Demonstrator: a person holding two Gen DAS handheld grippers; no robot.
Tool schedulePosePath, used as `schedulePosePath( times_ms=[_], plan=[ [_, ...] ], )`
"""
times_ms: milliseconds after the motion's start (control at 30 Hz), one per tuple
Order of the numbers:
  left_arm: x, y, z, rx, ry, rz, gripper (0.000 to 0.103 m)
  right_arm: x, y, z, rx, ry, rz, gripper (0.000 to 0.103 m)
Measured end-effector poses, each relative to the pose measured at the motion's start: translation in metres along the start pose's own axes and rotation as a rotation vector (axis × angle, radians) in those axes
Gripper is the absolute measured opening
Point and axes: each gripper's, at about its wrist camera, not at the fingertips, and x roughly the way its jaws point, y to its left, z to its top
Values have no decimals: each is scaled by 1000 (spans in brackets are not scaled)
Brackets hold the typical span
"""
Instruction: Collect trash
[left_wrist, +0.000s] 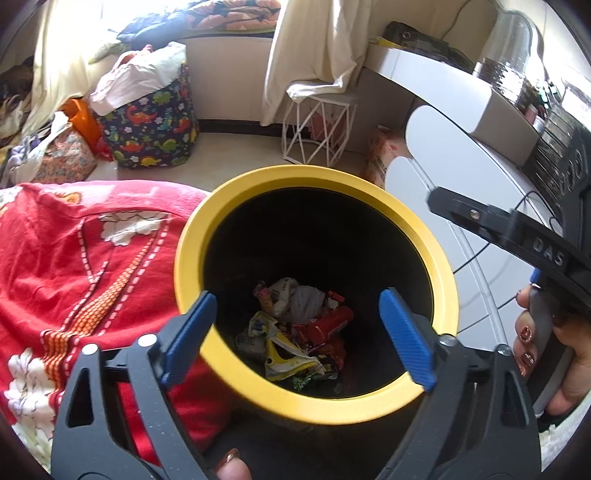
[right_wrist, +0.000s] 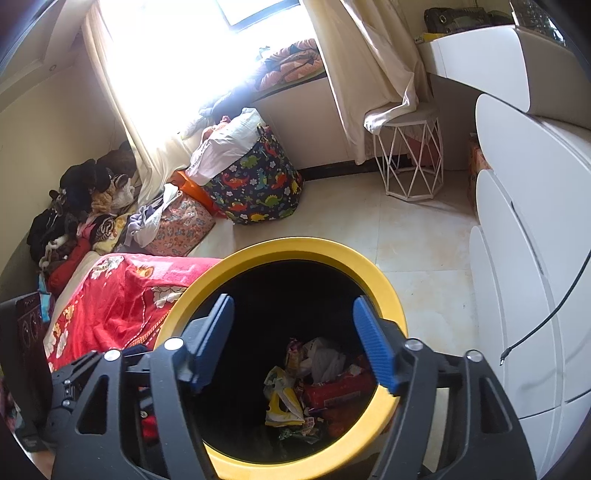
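Observation:
A black bin with a yellow rim (left_wrist: 314, 177) stands on the floor beside the bed. Crumpled wrappers and packets (left_wrist: 295, 332) lie at its bottom. My left gripper (left_wrist: 297, 297) hangs over the bin's mouth, open wide, with nothing between its blue pads. A black finger (left_wrist: 480, 218) of the right gripper reaches in from the right, a hand on its handle. In the right wrist view, my right gripper (right_wrist: 293, 301) is open above the same yellow rim (right_wrist: 306, 247), its pads empty, and the trash (right_wrist: 314, 384) shows below.
A red floral blanket (left_wrist: 92, 277) covers the bed left of the bin. White rounded drawers (right_wrist: 517, 258) stand close on the right with a loose cable (right_wrist: 546, 314). A dinosaur-print basket (right_wrist: 255, 184) and a white wire stool (right_wrist: 410, 158) sit across the tiled floor (right_wrist: 424, 240).

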Motion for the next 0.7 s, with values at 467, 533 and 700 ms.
schedulePosePath(
  times_ms=[467, 533, 700],
  plan=[
    [-50, 37, -6, -116, -78, 101, 92, -25, 31, -16, -94, -27, -14, 90],
    [-59, 42, -8, -132, -94, 119, 92, -30, 39, -19, -110, -37, -2, 93],
    [-83, 54, -16, -164, -137, 160, 92, -39, 56, -25, -145, -57, 25, 96]
  ],
)
